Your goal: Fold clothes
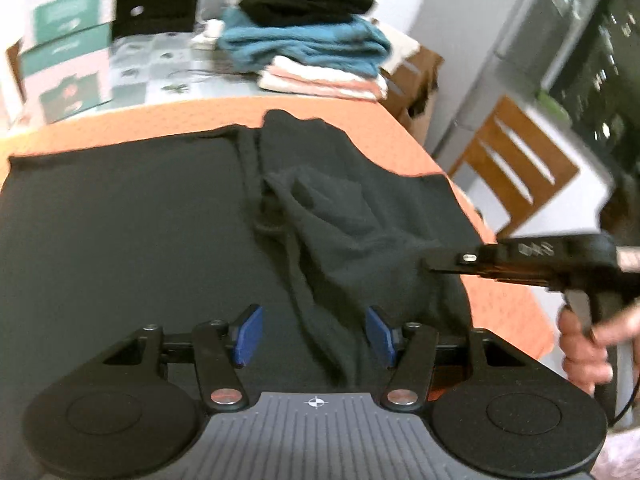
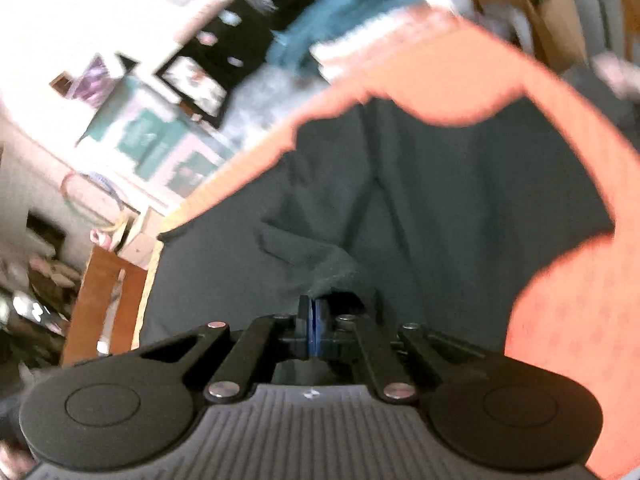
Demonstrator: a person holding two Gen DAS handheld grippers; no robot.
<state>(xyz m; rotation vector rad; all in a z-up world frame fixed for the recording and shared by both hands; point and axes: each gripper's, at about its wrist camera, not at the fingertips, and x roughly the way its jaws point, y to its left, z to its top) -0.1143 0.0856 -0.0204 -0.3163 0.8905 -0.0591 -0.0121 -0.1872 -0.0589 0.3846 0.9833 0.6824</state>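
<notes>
A black garment [image 1: 140, 220] lies spread over the orange tablecloth [image 1: 512, 308], flat on the left and rumpled into folds on the right. My left gripper [image 1: 314, 324] hovers over its near part, blue pads [image 1: 250, 332] wide apart and nothing between them. From the right, held by a hand [image 1: 580, 344], my right gripper [image 1: 430, 265] reaches in and pinches a raised fold at the garment's right side. In the right wrist view the right gripper [image 2: 313, 304] has its pads pressed together, with the garment [image 2: 440, 208] bunched at their tips.
A pile of folded clothes [image 1: 312, 40], black on blue on pink and white, sits at the table's far end. Green and white boxes [image 1: 64, 40] stand far left. A wooden chair [image 1: 516, 164] and a cardboard box [image 1: 416, 76] stand beyond the right edge.
</notes>
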